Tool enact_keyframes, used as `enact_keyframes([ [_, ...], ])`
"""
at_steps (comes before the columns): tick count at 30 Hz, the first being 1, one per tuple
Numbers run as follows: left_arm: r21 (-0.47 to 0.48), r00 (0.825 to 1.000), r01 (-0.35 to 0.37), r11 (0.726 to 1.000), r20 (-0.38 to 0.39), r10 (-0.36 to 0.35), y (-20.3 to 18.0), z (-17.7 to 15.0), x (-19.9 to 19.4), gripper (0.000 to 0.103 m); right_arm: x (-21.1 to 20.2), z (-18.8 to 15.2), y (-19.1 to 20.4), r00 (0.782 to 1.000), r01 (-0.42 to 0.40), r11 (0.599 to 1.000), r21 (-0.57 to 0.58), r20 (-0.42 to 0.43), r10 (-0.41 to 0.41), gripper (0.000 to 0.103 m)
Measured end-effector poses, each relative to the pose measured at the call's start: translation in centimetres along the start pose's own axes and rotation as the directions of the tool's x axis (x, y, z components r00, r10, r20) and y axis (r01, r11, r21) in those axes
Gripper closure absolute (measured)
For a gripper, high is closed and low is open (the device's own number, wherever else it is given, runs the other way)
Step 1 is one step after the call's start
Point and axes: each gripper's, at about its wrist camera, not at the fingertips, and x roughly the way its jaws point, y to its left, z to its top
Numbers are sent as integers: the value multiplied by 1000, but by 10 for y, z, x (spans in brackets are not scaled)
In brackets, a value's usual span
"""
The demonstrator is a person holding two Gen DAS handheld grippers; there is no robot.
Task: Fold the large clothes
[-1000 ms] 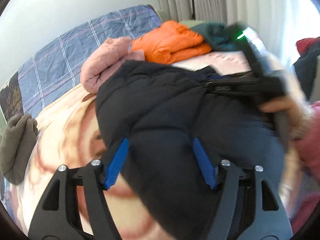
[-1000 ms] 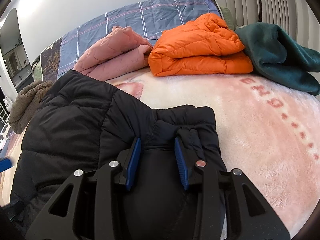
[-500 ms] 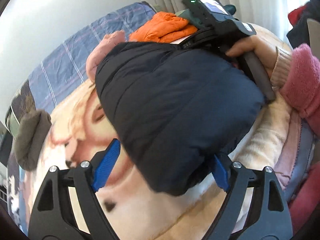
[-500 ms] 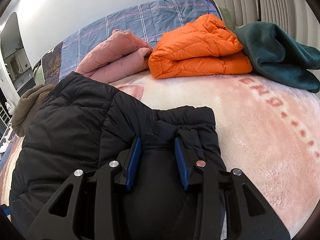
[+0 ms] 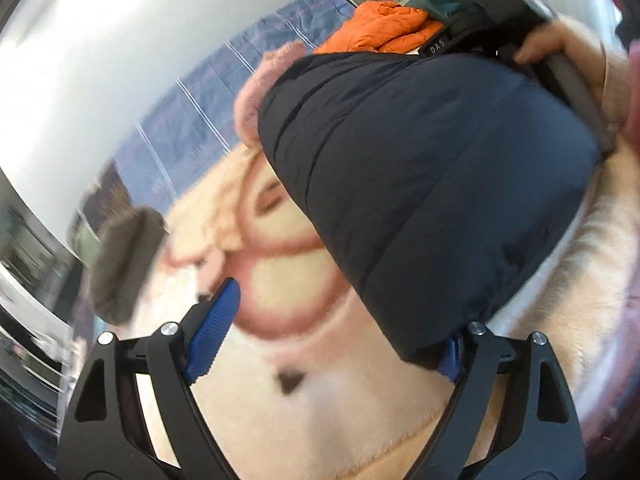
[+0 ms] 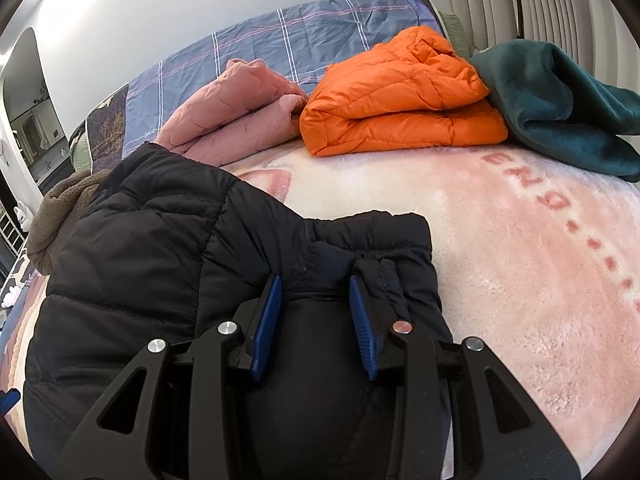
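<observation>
A black puffer jacket (image 5: 420,180) lies folded on a cream and pink blanket (image 5: 340,420). My left gripper (image 5: 340,320) stands wide open at the jacket's near corner. Its left pad (image 5: 214,332) hangs over bare blanket, and the right pad is mostly hidden behind the jacket's edge. Neither pad presses on the cloth. In the right wrist view my right gripper (image 6: 315,284) is shut on a bunched fold of the black jacket (image 6: 160,260) near its collar end. A person's hand (image 5: 560,48) holds that gripper's handle at the jacket's far side.
Behind the jacket lie a folded orange puffer (image 6: 400,96), a pink quilted garment (image 6: 240,108) and a dark teal fleece (image 6: 560,108). A brown fleece (image 6: 60,216) sits at the left edge. A blue plaid sheet (image 6: 300,28) and curtains (image 6: 520,0) close off the back.
My left gripper drew back from astride the jacket to its near corner, tilting and widening its jaws. The right gripper and its grip stayed as they were.
</observation>
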Motion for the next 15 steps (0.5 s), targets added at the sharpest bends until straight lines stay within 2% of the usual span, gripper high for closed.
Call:
enact_keyframes([
  [1,-14,999,48,999,-9,-48,4,1,-3,25,0,0,0,1000,2,1000,1,1,-2,67],
  [3,-39,977,212,976,-4,-212,17,0,-22,37,0,0,-2,1000,-4,1000,10,3,4,67],
  [4,-44,952,304,952,35,-303,29,2,-36,43,-1,0,-3,1000,-7,1000,13,4,7,67],
  [5,-46,933,354,934,85,-350,37,5,-49,43,-1,0,-3,1000,-7,1000,14,5,7,67],
  [8,-81,895,403,911,242,-374,61,27,-69,43,-2,-1,-1,1000,2,1000,6,11,-2,67],
  [11,-94,866,421,902,339,-368,67,64,-60,43,-3,-1,-2,1000,-2,1000,9,12,2,67],
  [13,-90,869,410,907,342,-358,56,93,-38,43,-2,-1,-3,1000,-5,1000,11,12,5,67],
  [15,-130,879,426,895,293,-376,47,116,-7,43,-2,0,-3,1000,-6,1000,12,12,6,67],
])
